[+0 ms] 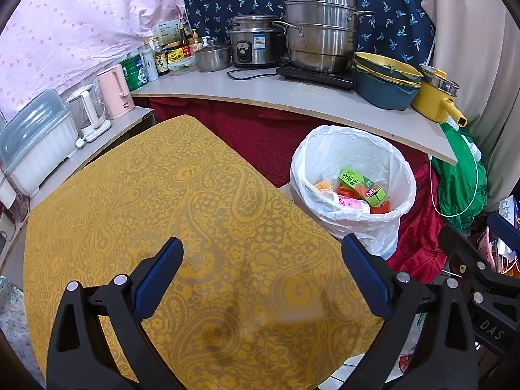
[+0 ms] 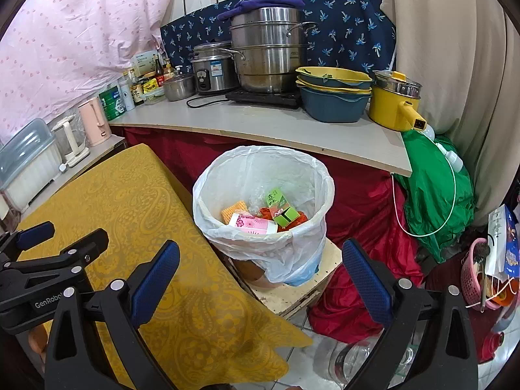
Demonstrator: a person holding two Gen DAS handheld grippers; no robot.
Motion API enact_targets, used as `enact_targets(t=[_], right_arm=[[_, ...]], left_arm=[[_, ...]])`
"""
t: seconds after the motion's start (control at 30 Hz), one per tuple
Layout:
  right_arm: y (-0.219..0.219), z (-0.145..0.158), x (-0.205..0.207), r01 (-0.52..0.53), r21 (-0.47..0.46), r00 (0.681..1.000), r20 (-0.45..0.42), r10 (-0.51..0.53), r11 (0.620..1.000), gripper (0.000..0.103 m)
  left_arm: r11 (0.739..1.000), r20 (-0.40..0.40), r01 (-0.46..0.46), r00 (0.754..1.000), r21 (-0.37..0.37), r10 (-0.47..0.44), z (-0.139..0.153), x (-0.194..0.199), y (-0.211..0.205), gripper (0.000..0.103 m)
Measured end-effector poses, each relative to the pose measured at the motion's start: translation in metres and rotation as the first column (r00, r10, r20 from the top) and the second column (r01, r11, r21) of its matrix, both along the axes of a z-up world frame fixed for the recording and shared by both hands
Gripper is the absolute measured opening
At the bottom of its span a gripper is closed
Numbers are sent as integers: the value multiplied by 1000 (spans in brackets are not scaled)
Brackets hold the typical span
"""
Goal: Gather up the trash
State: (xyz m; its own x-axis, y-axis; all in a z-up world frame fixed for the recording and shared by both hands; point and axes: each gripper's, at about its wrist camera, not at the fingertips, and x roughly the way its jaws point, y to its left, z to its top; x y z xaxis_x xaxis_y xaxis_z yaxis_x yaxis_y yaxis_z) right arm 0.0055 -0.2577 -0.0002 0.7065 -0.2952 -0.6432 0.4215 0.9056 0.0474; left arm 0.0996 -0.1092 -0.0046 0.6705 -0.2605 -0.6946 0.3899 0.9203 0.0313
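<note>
Trash bin (image 2: 260, 201) lined with a white bag, just right of the yellow tabletop (image 2: 136, 214), holds the collected trash.

Inside lie a green carton (image 2: 281, 208), a pink-flowered box (image 2: 252, 222) and an orange sponge (image 2: 233, 210). Behind it a far counter (image 2: 276, 126) carries steel pots (image 2: 269, 52) and stacked bowls (image 2: 333, 94); red cloth (image 2: 364, 208) hangs beneath. Left tongs (image 1: 261, 276) hover spread over the tabletop (image 1: 162, 201); right tongs (image 2: 260, 279) hover spread, empty, near the bin.

A yellow paisley table (image 1: 162, 211) stands before a grey counter (image 1: 260, 91) crowded with steel pots (image 1: 320, 32).
</note>
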Motion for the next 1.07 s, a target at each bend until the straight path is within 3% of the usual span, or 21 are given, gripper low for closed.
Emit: enact_targets(t=[1.07], right_arm=[[-22, -15, 12, 40, 44, 999, -1, -40, 998, 96]], left_arm=[[999, -6, 26, 1000, 29, -26, -12, 21, -35, 93]])
